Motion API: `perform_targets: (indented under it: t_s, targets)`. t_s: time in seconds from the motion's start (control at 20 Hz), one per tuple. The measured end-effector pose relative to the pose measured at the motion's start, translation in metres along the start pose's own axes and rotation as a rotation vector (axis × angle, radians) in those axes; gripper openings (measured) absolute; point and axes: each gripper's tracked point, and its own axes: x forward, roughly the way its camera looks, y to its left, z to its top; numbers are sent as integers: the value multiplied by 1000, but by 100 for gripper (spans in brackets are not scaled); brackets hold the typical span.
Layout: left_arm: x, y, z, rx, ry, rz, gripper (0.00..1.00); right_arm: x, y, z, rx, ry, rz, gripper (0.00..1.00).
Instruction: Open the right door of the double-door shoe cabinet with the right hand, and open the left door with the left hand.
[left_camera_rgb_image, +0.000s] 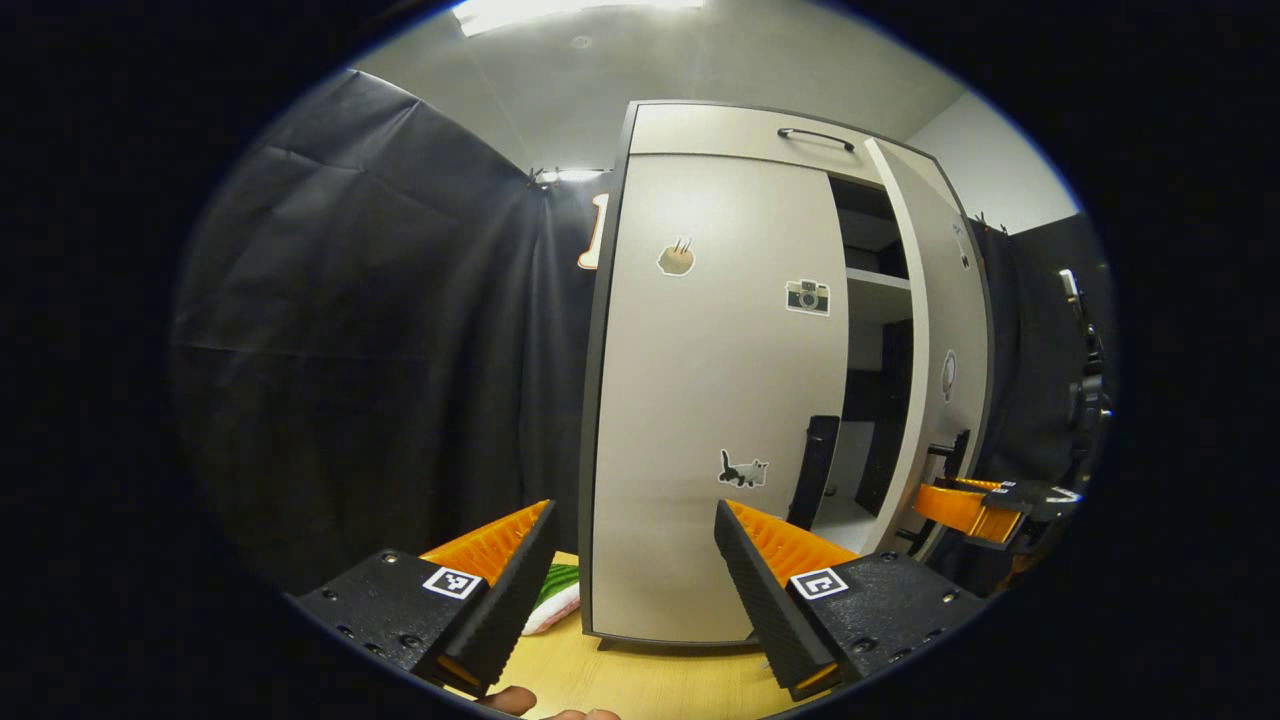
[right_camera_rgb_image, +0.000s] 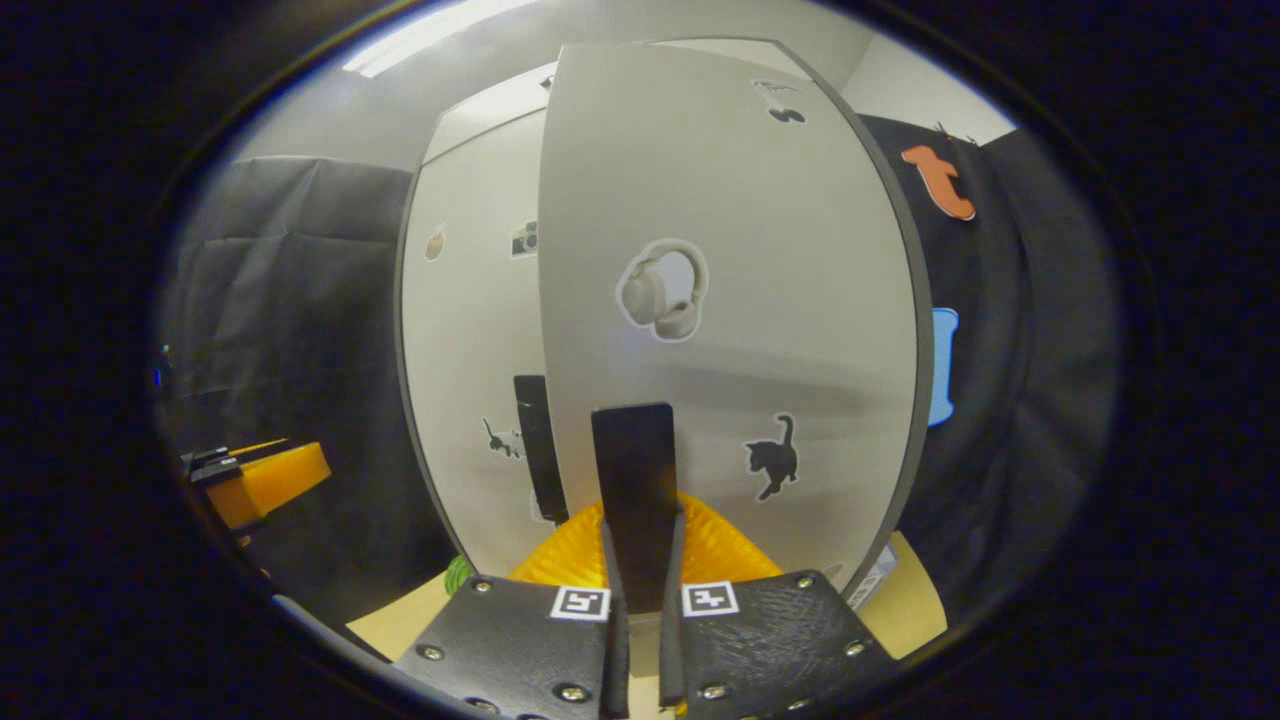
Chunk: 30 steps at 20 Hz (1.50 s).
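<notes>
Fingers of the right gripper (right_camera_rgb_image: 640, 560) press together on the dark upright handle (right_camera_rgb_image: 634, 480) of the right door (right_camera_rgb_image: 730, 300), one on each side of its lower end, in the right gripper view. That door stands swung out toward the camera, with a headphone sticker (right_camera_rgb_image: 662, 292) above the handle and a black cat sticker (right_camera_rgb_image: 773, 456) to its right. Behind its left edge lies the left door (right_camera_rgb_image: 470, 330), flat against the shoe cabinet, its own dark handle (right_camera_rgb_image: 536, 445) showing just beside the open door's edge.

In the left gripper view, the left gripper (left_camera_rgb_image: 635, 565) has its fingers spread wide and holds nothing — it hangs in front of the closed left door (left_camera_rgb_image: 715, 400), not touching it. The left door's handle (left_camera_rgb_image: 812, 470) stands at its right edge, above and right of the right finger. Farther right, the opened door (left_camera_rgb_image: 940, 340) angles outward, with shelves (left_camera_rgb_image: 878, 285) visible in the gap, and the right gripper (left_camera_rgb_image: 975, 505) sits low at that door. A camera sticker (left_camera_rgb_image: 807, 297) and a cat sticker (left_camera_rgb_image: 742, 469) mark the left door. The cabinet stands on a pale wooden surface (left_camera_rgb_image: 640, 680).
</notes>
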Motion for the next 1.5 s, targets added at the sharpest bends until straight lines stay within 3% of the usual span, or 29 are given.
perform_targets:
  t_s: [0.3,0.65,1.05,1.5]
  targets:
    - [-4,-8,2,20,-9,-17,96,-11,-4,2,5,11,95,12]
    - [3,-22,-5,17,6,-52,96,-28,-16,5,10,22,96,12]
    - [4,-40,-15,12,31,-94,96,-46,-39,5,21,20,-16,11]
    - [-1,-65,-23,-9,49,-164,96,-65,-80,5,19,9,-234,10]
